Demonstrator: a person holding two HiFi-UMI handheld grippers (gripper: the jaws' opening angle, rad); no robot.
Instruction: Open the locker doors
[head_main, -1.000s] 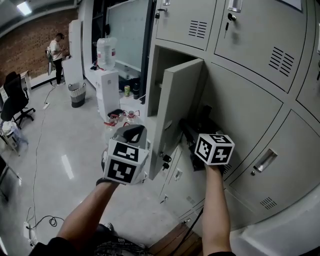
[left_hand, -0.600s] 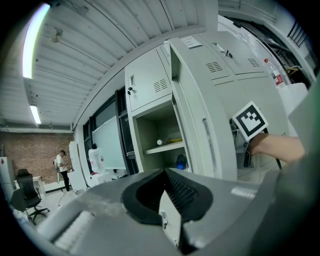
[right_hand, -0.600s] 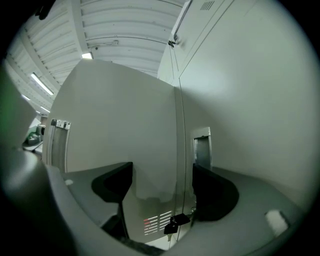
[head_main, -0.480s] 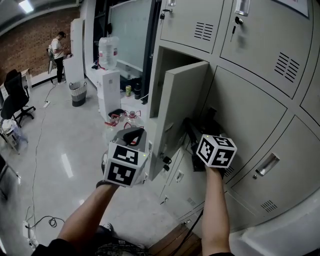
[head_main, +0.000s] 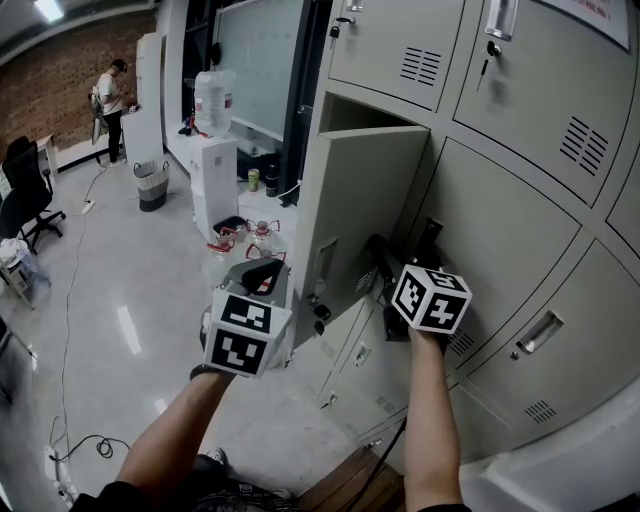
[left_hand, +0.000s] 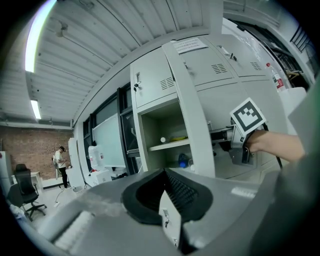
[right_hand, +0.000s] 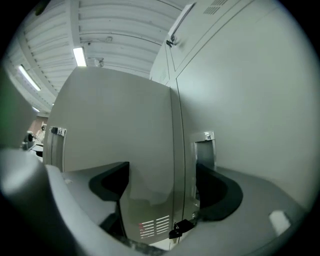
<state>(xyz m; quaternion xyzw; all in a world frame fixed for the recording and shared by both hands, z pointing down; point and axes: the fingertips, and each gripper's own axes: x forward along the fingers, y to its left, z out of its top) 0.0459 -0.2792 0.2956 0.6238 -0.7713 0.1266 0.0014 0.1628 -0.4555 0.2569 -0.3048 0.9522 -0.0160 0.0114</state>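
locker bank along the wall. one mid-row open door stands swung well out on its hinge side, compartment and shelf exposed. a key hangs in the lock near its free edge. the other doors in sight are shut.

right gripper: held about level, nose close to the lockers, just right of the open door's hinge line. its jaws have just been opening and now stand spread wide. nothing is clamped. between them are only the hinge seam and flat painted steel. the right pad sits just beside the pull recess of the neighbouring closed door.

left gripper: hangs in front of the open door's free edge, apart from it. its jaw tips meet at the front and it carries nothing.

handling, my guess: thin sheet-steel doors, light to swing and stiff enough, though likely to flex or rattle if pulled off-axis. the painted faces look smooth, so pads pressed flat on a panel would probably slide. the best hold looks like the recessed pull on the latch side, one jaw hooked behind its lip. pull straight out, then follow the arc. on a door already ajar, the free vertical edge is thin enough to pinch. the keys look small and easy to knock, so better avoided.
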